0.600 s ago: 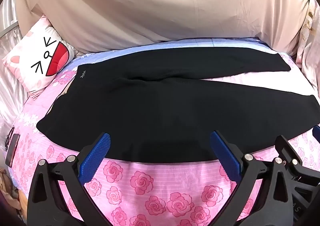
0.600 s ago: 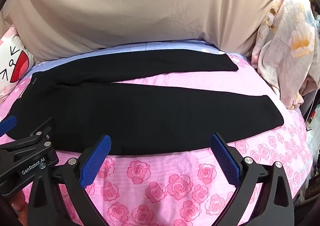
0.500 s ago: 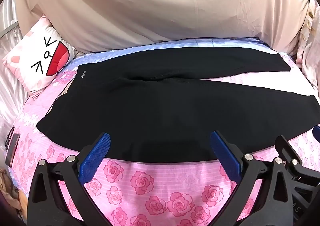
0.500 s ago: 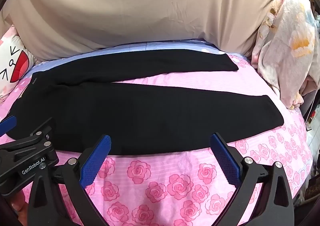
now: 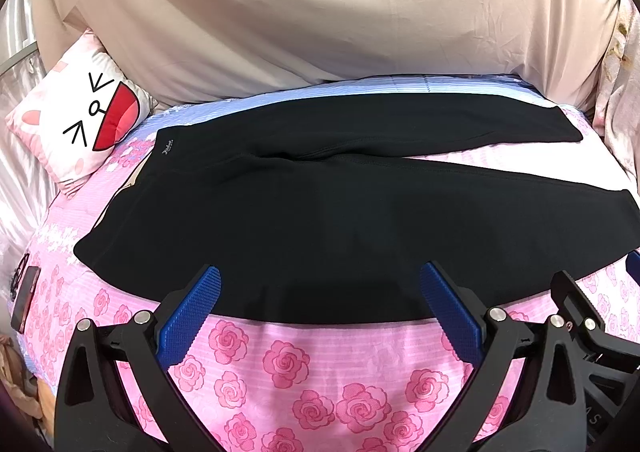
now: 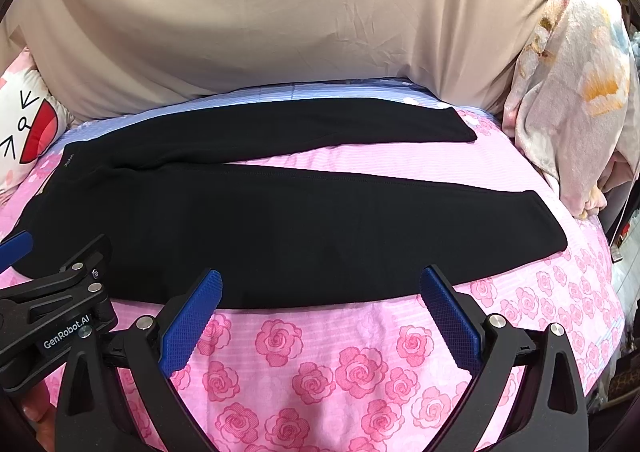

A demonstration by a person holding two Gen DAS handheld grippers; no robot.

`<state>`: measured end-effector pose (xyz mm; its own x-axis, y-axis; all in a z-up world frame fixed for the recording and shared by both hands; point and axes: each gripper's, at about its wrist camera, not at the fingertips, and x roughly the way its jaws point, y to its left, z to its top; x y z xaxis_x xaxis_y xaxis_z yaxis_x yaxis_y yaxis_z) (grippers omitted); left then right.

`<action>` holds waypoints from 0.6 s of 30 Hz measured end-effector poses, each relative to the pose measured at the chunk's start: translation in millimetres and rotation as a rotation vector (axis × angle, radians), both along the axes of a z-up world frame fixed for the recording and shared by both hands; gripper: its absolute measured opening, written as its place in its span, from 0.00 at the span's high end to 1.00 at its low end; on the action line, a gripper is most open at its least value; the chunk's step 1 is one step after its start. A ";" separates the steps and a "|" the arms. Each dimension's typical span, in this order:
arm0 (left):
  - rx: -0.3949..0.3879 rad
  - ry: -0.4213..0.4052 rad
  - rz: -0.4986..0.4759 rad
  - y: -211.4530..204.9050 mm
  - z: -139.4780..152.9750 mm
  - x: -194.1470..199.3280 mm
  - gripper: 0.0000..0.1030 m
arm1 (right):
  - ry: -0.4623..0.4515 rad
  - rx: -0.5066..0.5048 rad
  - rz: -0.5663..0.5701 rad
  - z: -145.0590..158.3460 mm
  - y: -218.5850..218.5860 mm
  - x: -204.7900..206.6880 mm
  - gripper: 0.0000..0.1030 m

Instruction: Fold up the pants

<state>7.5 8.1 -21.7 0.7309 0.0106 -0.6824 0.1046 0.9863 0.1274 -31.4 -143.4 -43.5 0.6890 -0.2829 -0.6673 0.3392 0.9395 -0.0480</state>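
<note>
1. Left wrist view: The black pants (image 5: 320, 220) lie flat on the bed (image 5: 304, 368), waist to the left and legs to the right. They look soft, light and floppy, so they would sag if lifted at one spot. A good place to grab is the near edge, by the waist. The left hand-held gripper (image 5: 320, 288) hangs just above that near edge, its blue fingers (image 5: 192, 312) wide apart and holding nothing.

2. Right wrist view: The right hand-held gripper (image 6: 320, 288) hangs over the near leg's edge, fingers wide apart too, holding nothing. The left one sits close beside it. A pillow (image 6: 24, 132) lies past the waist.
</note>
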 end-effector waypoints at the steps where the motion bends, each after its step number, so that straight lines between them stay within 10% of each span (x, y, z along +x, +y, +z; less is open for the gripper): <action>1: -0.001 0.000 0.000 -0.2 0.0 0.3 0.05 | 0.001 0.000 0.000 -1.5 0.2 2.7 0.05; 18: 0.006 0.011 0.000 -1.0 -1.0 4.3 0.05 | 0.006 0.001 -0.002 -5.0 0.4 6.4 0.05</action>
<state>11.8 7.1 -22.7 0.7232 0.0148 -0.6904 0.1057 0.9856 0.1319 -25.0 -143.1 -48.5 0.6846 -0.2831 -0.6717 0.3406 0.9390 -0.0487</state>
